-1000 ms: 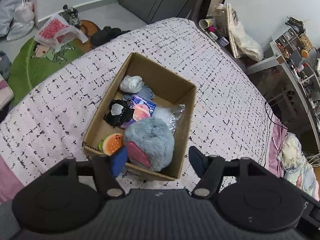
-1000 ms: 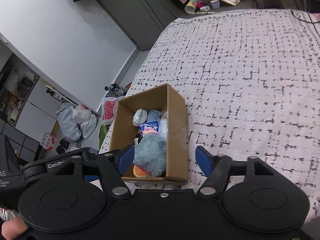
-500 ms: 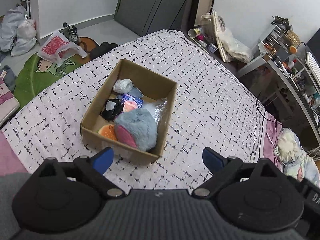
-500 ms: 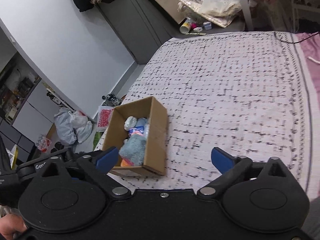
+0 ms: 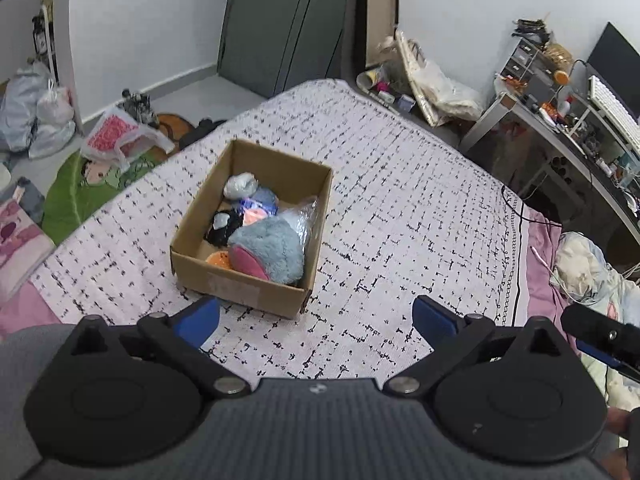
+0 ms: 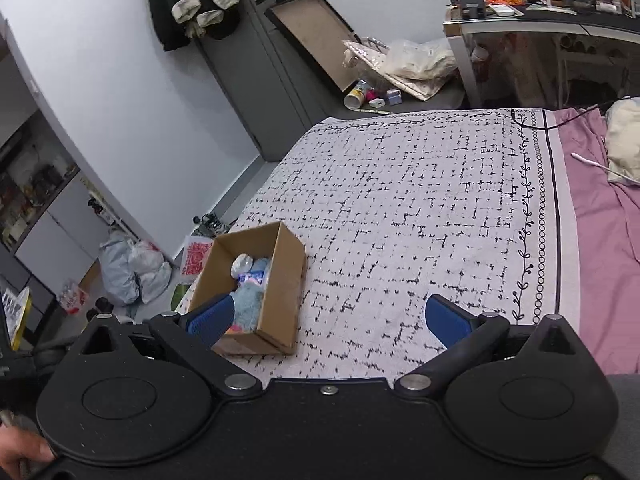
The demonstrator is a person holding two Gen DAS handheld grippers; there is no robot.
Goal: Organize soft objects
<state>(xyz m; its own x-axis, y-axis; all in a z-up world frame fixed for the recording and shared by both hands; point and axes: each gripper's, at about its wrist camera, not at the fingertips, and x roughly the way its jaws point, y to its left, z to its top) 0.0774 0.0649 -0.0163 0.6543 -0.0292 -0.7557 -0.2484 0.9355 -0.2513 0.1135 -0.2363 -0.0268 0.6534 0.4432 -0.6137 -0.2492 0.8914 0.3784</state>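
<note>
An open cardboard box (image 5: 240,285) stands on the bed's checked blanket. Inside lie a large grey-blue plush (image 5: 272,248) with a pink patch, a white ball (image 5: 239,185), a black toy (image 5: 222,226), an orange piece (image 5: 219,258) and a clear plastic bag (image 5: 302,216). My left gripper (image 5: 316,316) hovers in front of the box, its jaws opening, nothing between them. In the right wrist view the box (image 6: 282,280) and the plush (image 6: 248,304) sit at lower left. My right gripper (image 6: 329,318) is wide open and empty, off to the box's right over the blanket.
The blanket (image 6: 420,208) stretches wide to the right of the box, up to a pink sheet (image 6: 600,260) and a pillow (image 6: 624,140). A cluttered desk (image 5: 580,128) stands beyond the bed. Bags (image 5: 36,116) and a green mat (image 5: 76,184) lie on the floor.
Both grippers have opened wide and drawn back and up from the box, which now looks smaller and farther. The grey-blue plush stays in the box.
</note>
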